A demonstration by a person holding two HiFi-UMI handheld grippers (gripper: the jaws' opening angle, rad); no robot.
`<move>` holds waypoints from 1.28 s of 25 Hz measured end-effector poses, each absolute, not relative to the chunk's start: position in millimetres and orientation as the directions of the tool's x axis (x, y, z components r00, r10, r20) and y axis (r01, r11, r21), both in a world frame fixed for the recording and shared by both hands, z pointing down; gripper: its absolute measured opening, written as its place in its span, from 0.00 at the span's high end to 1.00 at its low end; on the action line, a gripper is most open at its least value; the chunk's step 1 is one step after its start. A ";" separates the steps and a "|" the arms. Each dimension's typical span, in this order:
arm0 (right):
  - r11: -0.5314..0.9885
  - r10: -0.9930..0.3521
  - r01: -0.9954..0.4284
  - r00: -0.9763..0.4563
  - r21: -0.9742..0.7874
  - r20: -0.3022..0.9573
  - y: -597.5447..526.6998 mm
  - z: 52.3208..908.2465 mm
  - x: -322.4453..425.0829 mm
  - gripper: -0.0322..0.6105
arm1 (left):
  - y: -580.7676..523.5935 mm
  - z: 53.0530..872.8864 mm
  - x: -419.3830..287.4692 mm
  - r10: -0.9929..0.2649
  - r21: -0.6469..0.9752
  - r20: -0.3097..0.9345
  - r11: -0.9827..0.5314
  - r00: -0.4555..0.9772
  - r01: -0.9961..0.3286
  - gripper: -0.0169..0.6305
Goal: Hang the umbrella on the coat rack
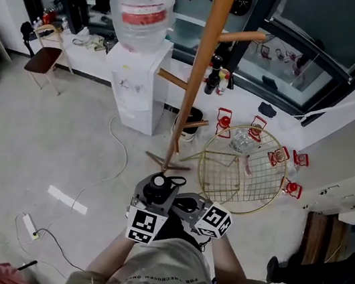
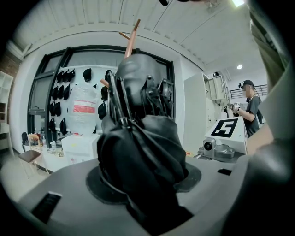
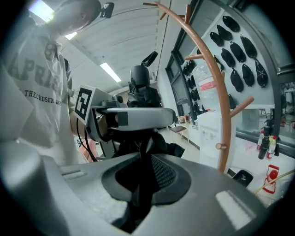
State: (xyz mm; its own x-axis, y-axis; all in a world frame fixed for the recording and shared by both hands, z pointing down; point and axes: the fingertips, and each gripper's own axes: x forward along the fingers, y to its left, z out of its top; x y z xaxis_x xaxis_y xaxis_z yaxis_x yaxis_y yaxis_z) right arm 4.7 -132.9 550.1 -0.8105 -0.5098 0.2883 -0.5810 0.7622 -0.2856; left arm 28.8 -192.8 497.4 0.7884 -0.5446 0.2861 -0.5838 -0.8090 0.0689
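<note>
A folded black umbrella (image 1: 161, 188) stands upright between my two grippers, close to my chest in the head view. My left gripper (image 1: 152, 209) is shut on the bunched canopy (image 2: 143, 152), with the rib ends sticking up above the jaws. My right gripper (image 1: 190, 207) is shut on a thin fold of the umbrella's black fabric (image 3: 140, 184). In the right gripper view the left gripper (image 3: 133, 117) lies across the umbrella (image 3: 140, 90). The wooden coat rack (image 1: 206, 51) rises just ahead of me, with pegs along its pole (image 3: 216, 92); its top shows behind the umbrella (image 2: 132, 37).
A white water dispenser (image 1: 142, 76) stands left of the rack's base. A round gold wire basket (image 1: 243, 167) with red clips lies on the floor to the right. A chair (image 1: 43, 56), cables and a power strip (image 1: 30, 226) are at the left. A person (image 2: 251, 108) stands farther back.
</note>
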 end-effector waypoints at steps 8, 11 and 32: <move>0.757 -0.494 -0.571 -0.818 -0.318 0.295 -146.6 596.0 23.3 0.91 | -207.7 546.4 44.6 -0.563 0.069 0.311 -0.790 0.766 -0.609 0.63; 0.754 -0.504 -0.574 -0.817 -0.320 0.280 -157.3 611.0 28.8 0.91 | -218.0 561.6 49.1 -0.574 0.062 0.306 -0.784 0.760 -0.617 0.63; 0.723 -0.557 -0.618 -0.786 -0.308 0.268 -219.4 712.8 52.4 0.91 | -281.1 662.8 70.1 -0.605 0.031 0.306 -0.766 0.735 -0.643 0.63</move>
